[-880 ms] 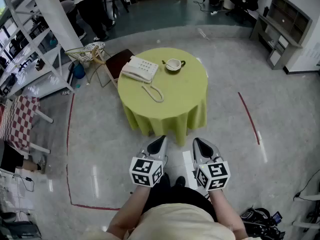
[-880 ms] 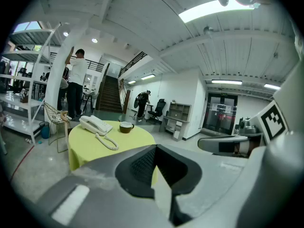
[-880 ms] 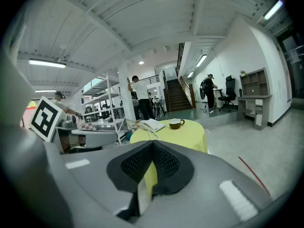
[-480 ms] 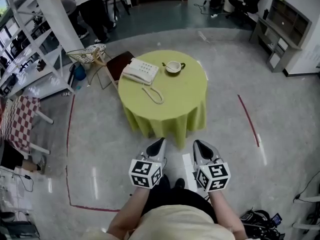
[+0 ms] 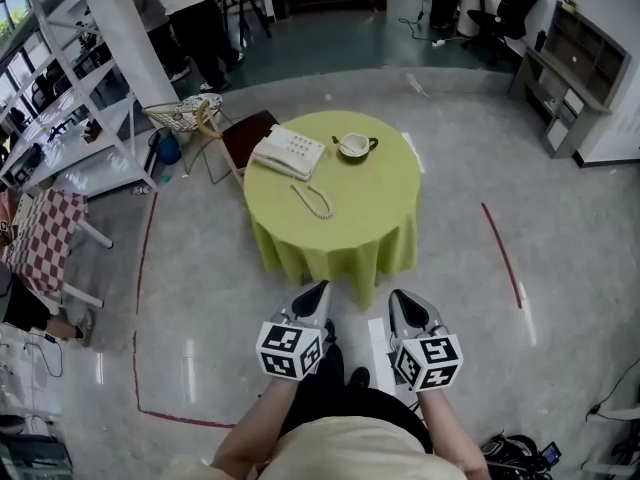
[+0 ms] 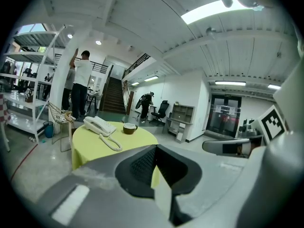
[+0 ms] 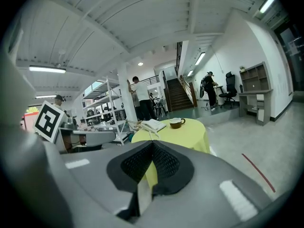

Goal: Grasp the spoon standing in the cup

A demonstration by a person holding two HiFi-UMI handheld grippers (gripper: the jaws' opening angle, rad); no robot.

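Yellow table (image 5: 370,208) ahead holds the cup (image 5: 352,146) on its far side, well away from us. Our left tongs (image 5: 319,289) and right tongs (image 5: 398,299) are pinched closed on nothing, about equally far from it. We cannot see the spoon; it is too small.

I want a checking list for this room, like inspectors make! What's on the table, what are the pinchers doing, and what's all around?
Surface: round table under a yellow-green cloth, well ahead of both grippers.
Job's things: cup on a saucer at the table's far side; spoon too small to make out.
Clutter: white telephone left of the cup.
Grippers: left gripper and right gripper both shut and empty, side by side, short of the table.
Cables: coiled phone cord on the cloth; loose cables on the floor at left.
Surroundings: chair and wire basket beyond the table, shelving, red floor tape, people standing far off.
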